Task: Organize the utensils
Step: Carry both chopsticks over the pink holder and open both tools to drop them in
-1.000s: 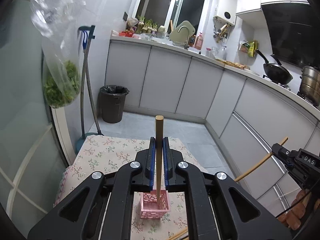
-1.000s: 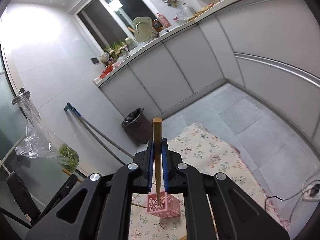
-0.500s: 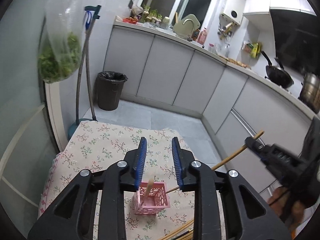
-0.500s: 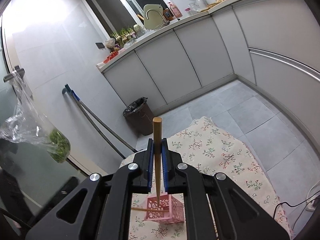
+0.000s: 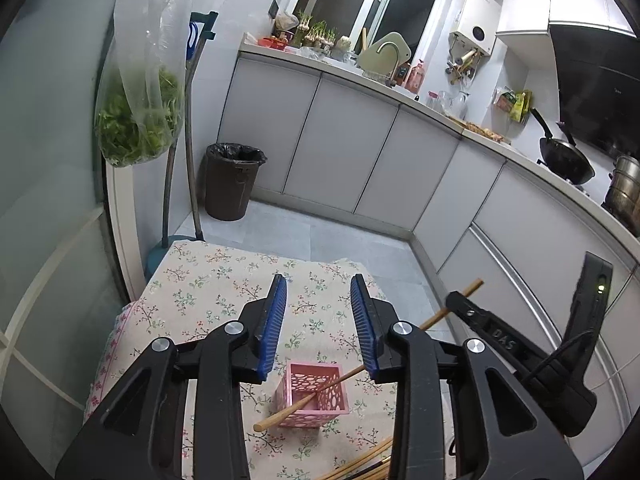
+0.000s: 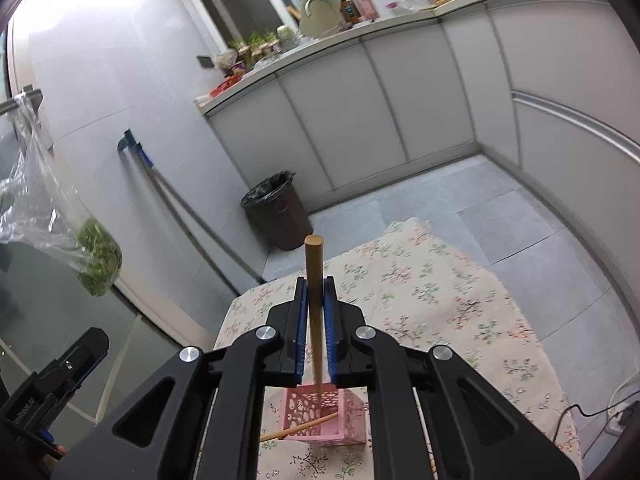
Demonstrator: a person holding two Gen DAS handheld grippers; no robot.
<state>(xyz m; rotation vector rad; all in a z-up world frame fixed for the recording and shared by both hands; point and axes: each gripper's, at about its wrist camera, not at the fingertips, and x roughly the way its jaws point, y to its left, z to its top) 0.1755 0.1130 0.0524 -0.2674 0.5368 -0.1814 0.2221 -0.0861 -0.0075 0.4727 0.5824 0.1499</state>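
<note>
A pink openwork basket (image 5: 320, 404) (image 6: 348, 420) stands on the floral tablecloth. One wooden chopstick (image 5: 280, 414) (image 6: 296, 428) lies slanted in it, its thick end poking out over the front-left rim. My left gripper (image 5: 318, 286) hovers above the basket; its jaws are opening and nothing is between them. My right gripper (image 6: 316, 280) (image 5: 454, 300) has a second chopstick (image 6: 314, 280) upright between its pads. Its jaws are starting to open, though the pads still touch the chopstick, whose lower tip reaches into the basket.
Several more chopsticks (image 5: 360, 466) lie on the cloth near the front edge. The small table (image 5: 208, 280) is bordered by a glass door on the left and grey floor beyond. A dark bin (image 5: 232, 180), a mop (image 5: 188, 160) and a hanging bag of greens (image 5: 136, 128) stand at the far left.
My left gripper opened and its chopstick dropped into the basket, where it now leans. My right gripper came down and closer to the basket with its chopstick.
</note>
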